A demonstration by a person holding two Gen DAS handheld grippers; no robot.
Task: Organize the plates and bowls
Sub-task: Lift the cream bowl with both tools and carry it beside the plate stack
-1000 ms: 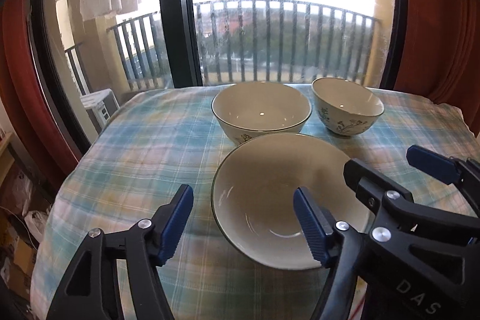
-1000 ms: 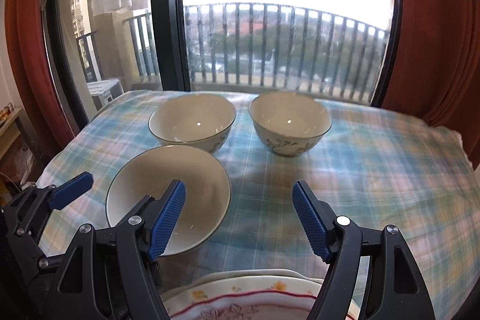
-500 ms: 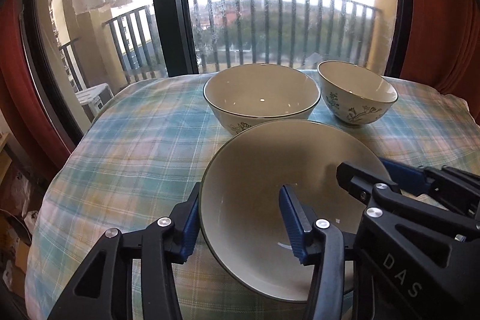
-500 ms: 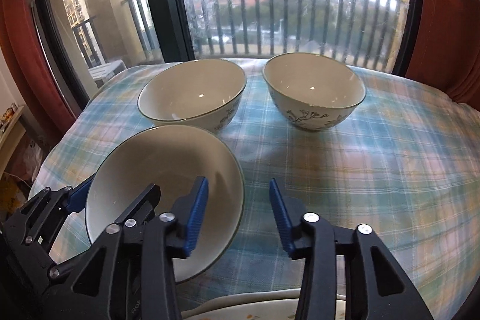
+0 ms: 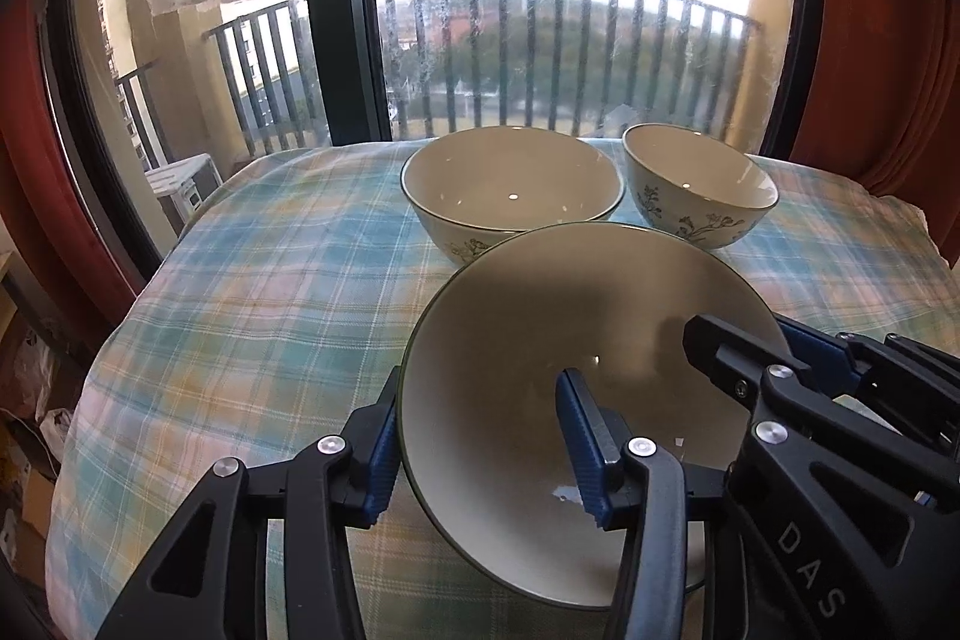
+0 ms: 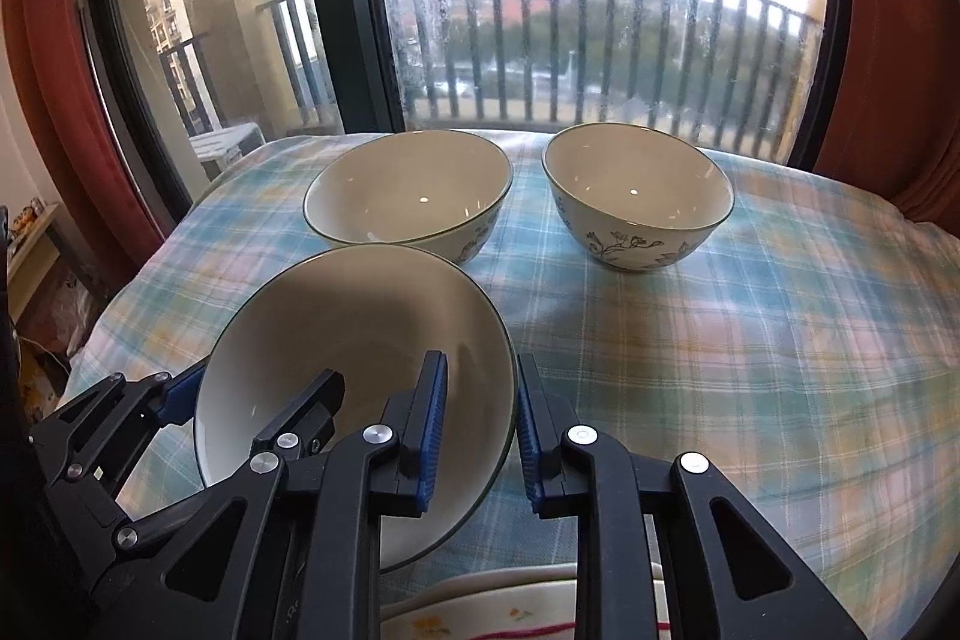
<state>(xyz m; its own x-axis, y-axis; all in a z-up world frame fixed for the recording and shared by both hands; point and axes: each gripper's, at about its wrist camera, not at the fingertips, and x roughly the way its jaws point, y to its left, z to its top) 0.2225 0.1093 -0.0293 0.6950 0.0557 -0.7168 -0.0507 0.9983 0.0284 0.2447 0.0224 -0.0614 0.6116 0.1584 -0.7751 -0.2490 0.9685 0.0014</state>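
Since a second ago both my grippers have moved in on the near bowl (image 5: 540, 340) on the plaid cloth (image 5: 270, 292). Left gripper (image 5: 480, 445) straddles its left rim, narrow; right gripper (image 6: 480, 433) is closing over the right rim (image 6: 507, 400). Glazed ceramic: stiff, slippery, breakable, fairly heavy, so rim grips on opposite sides. Bowl's round, mouth tipped toward me, no long axis.
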